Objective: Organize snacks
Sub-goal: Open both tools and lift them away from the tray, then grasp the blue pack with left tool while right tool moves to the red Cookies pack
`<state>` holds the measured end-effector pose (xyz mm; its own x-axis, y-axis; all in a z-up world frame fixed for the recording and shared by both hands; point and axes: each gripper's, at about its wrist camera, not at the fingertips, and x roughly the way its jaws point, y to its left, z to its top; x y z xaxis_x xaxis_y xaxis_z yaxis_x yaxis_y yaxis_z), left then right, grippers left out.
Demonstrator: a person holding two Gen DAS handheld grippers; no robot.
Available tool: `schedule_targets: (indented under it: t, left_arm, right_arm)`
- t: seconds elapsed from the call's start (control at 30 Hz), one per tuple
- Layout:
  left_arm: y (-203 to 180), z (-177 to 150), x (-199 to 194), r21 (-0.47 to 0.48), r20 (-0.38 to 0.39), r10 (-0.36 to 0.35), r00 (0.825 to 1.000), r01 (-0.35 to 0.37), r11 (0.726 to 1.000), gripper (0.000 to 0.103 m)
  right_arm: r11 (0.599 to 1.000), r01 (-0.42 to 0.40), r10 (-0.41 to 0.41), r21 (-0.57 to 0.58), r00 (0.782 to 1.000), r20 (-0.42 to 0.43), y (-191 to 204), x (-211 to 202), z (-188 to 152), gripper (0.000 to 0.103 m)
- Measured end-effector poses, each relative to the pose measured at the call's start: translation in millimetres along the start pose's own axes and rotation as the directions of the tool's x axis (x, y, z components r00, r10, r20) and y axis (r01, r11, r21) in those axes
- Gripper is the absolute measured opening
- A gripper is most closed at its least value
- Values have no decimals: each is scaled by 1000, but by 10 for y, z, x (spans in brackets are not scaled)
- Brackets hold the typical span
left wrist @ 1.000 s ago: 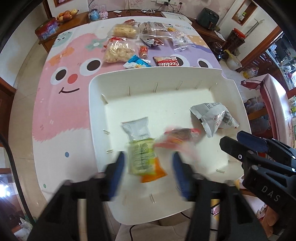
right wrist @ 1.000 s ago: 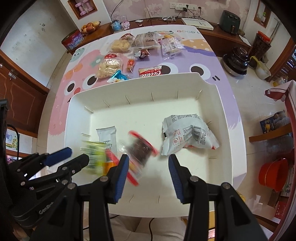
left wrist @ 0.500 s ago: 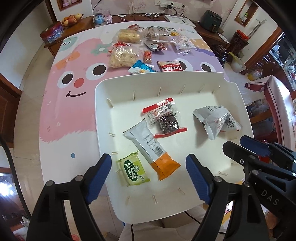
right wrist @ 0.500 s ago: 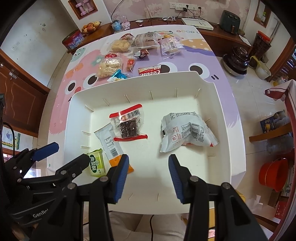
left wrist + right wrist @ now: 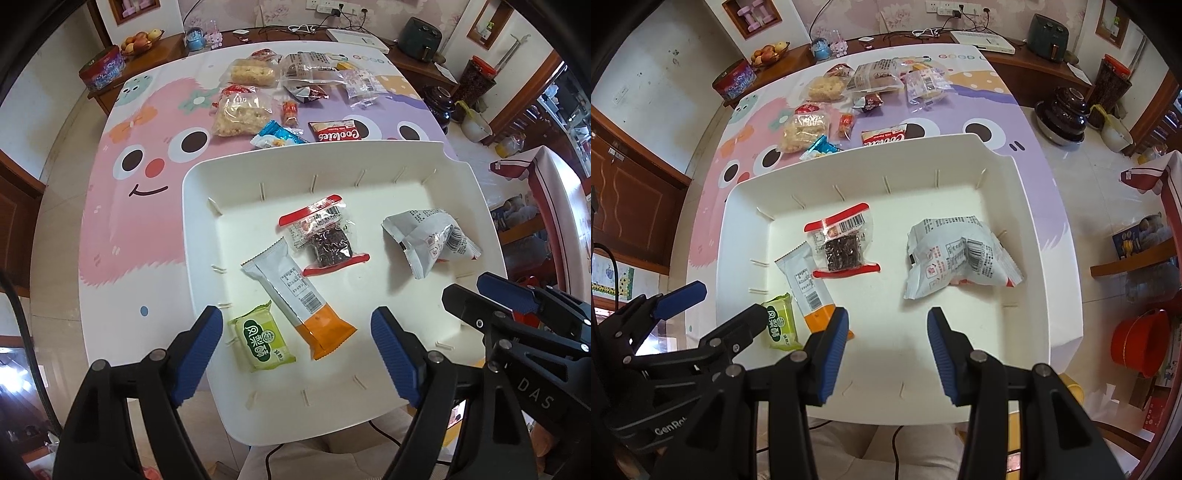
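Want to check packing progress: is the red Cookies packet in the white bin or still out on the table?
Out. The Cookies packet lies on the table just beyond the white bin's far wall.

Bright, even daylight; both views sharp; soft shadows; strong fisheye bending at edges.

Matt white plastic bin, glossy film snack packs, prob. vinyl tablecloth, ribbed pads.

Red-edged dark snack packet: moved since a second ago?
Yes. The red-edged dark snack packet was blurred near the tray's near rim, by the left gripper's fingers; it now lies flat mid-tray, toward the far wall.
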<state>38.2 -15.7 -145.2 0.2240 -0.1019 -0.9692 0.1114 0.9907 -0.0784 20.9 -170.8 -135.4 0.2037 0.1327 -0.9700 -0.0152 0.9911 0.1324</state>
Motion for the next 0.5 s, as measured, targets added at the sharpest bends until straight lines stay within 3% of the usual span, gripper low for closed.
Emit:
schedule_targets:
  t: [0.3,0.5]
  left_arm:
    - [-28,127,-79,6,45,10,999,-10,1000,82]
    - [-13,330,-259,10,144,48,988,-50,999,82]
  right_arm:
    - [1000,1,-1,4,1000,15,-44,-23,88,45]
    - [1000,2,-3,6,998,59,-96,-131,288,45]
